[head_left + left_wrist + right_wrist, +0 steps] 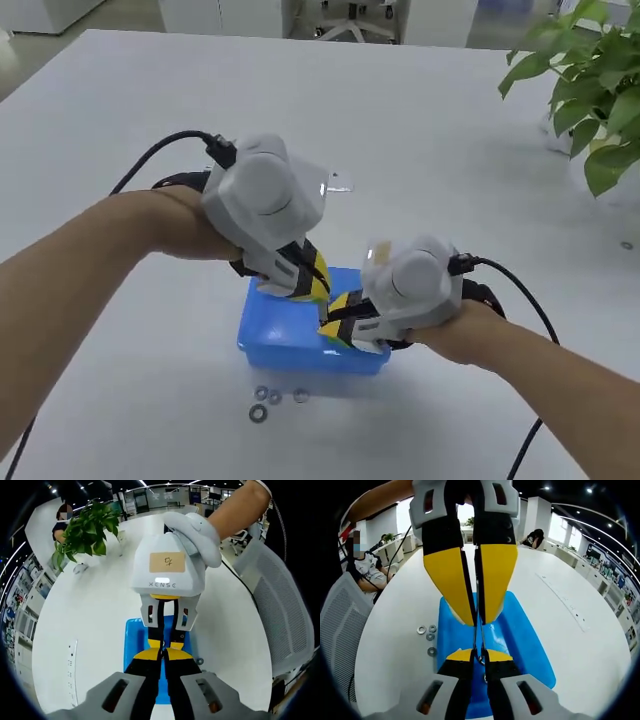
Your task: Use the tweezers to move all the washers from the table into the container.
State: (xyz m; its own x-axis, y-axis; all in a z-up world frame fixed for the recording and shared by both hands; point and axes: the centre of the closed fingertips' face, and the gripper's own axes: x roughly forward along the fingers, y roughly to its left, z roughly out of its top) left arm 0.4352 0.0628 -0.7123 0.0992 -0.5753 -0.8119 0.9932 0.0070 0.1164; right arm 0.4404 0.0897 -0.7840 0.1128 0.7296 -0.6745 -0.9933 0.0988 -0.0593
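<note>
Blue container [280, 340]: beneath the two meeting jaw pairs.
Washers [258, 413]: four on the table [420, 140], just nearer than it.
Left gripper [162, 652], right gripper [480, 656]: each clamped on the tweezers [479, 635].
Risk: uneven squeeze could twist the tweezers loose.

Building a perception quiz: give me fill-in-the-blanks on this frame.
The left tongs and right tongs meet above the ____ container.
____ washers lie on the table beside it.
Thin ____ run between both tongs' jaws.
Missing: blue; four; tweezers.
</note>
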